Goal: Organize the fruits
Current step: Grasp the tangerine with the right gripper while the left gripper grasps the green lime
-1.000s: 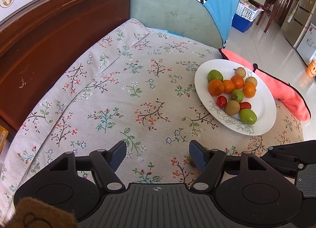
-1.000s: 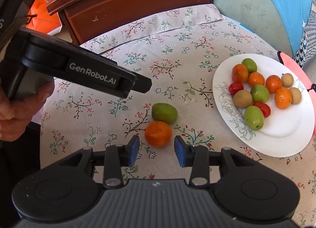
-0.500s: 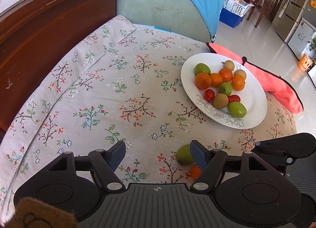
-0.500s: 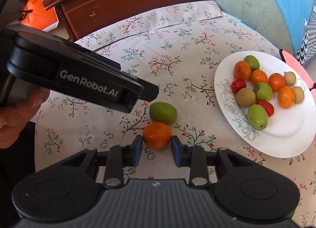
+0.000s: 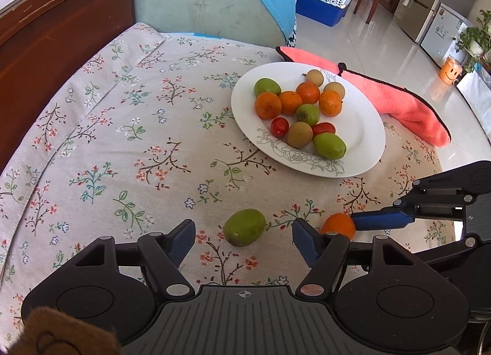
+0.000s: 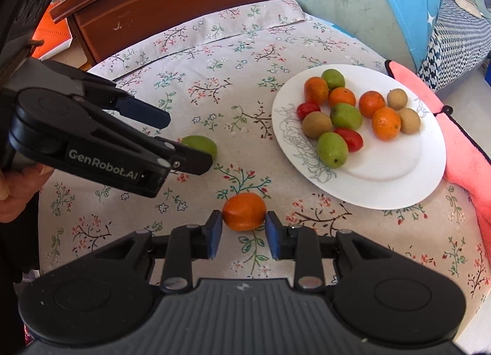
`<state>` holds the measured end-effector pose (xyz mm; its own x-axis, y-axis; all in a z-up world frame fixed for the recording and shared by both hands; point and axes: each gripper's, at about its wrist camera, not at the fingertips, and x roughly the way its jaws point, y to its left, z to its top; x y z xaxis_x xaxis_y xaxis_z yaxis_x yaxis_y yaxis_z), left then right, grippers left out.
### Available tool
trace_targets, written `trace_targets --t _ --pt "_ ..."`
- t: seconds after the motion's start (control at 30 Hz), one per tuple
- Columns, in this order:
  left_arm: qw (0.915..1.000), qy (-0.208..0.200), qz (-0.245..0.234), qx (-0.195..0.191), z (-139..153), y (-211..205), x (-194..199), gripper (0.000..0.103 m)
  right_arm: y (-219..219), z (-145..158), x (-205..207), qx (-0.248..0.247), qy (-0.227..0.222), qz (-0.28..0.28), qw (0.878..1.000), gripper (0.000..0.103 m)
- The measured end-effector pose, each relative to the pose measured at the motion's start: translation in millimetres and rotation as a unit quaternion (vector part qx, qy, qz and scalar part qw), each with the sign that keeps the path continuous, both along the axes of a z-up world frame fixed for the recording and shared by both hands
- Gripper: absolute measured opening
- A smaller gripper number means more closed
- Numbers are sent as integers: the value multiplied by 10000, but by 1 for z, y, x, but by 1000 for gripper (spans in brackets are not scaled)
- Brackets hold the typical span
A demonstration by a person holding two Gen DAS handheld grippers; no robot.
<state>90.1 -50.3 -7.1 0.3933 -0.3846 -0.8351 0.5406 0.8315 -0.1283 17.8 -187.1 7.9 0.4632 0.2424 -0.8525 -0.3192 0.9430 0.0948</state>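
Observation:
A white plate (image 5: 362,137) (image 6: 399,177) with several oranges, green fruits, brown fruits and small tomatoes sits on the floral tablecloth. My right gripper (image 6: 244,227) is shut on a loose orange (image 6: 244,210), which also shows in the left wrist view (image 5: 339,224). A loose green fruit (image 5: 244,226) (image 6: 201,144) lies on the cloth between the fingers of my open left gripper (image 5: 244,239), which also shows in the right wrist view (image 6: 159,137).
A pink cloth (image 5: 399,103) (image 6: 460,155) lies past the plate at the table's right edge. A dark wooden headboard (image 5: 46,38) and a green-blue cushion (image 5: 208,8) border the far side. The floor drops off to the right.
My right gripper has closed on the orange and carried it a little right, away from the green fruit. My left gripper has moved in until the green fruit lies between its open fingers.

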Motion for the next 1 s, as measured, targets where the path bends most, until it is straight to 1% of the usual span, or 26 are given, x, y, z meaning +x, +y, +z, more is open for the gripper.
trace_targets --t 0.13,0.2,0.27,0.33,0.53,0.6,0.63,0.8,0.83,0.87,1.0 --pt "10000 -46 -60 34 -4 -6 -1 65 -3 -1 1 17 38 -60 10000 31" --pt "9999 -60 -125 60 -7 -8 -1 61 -3 0 2 33 18 -79 10000 31" --pt "9998 -62 -178 112 -10 -10 -2 52 -2 -1 3 24 31 -96 9999 32" --pt "9996 -41 -218 172 -14 -12 -2 46 -1 -4 4 -4 57 -94 9999 33" --pt "9994 -147 -275 180 -17 -12 -3 39 0 -7 7 39 95 -173 9998 33" --pt "9993 -164 -299 148 -17 -12 -3 33 0 -8 8 25 88 -170 9998 33" --pt "9993 -169 -320 132 -17 -12 -4 28 1 -9 8 23 102 -165 9998 33" --pt "9988 -226 -419 99 -16 -15 -6 28 2 -7 7 36 48 -117 9999 24" --pt "9986 -268 -448 119 -15 -16 -7 28 2 -7 7 45 34 -104 9999 18" --pt "9983 -317 -464 139 -14 -17 -8 28 2 -5 7 58 28 -90 9999 8" --pt "9982 -389 -441 143 -11 -17 -8 28 1 -4 9 130 66 -36 9999 7"
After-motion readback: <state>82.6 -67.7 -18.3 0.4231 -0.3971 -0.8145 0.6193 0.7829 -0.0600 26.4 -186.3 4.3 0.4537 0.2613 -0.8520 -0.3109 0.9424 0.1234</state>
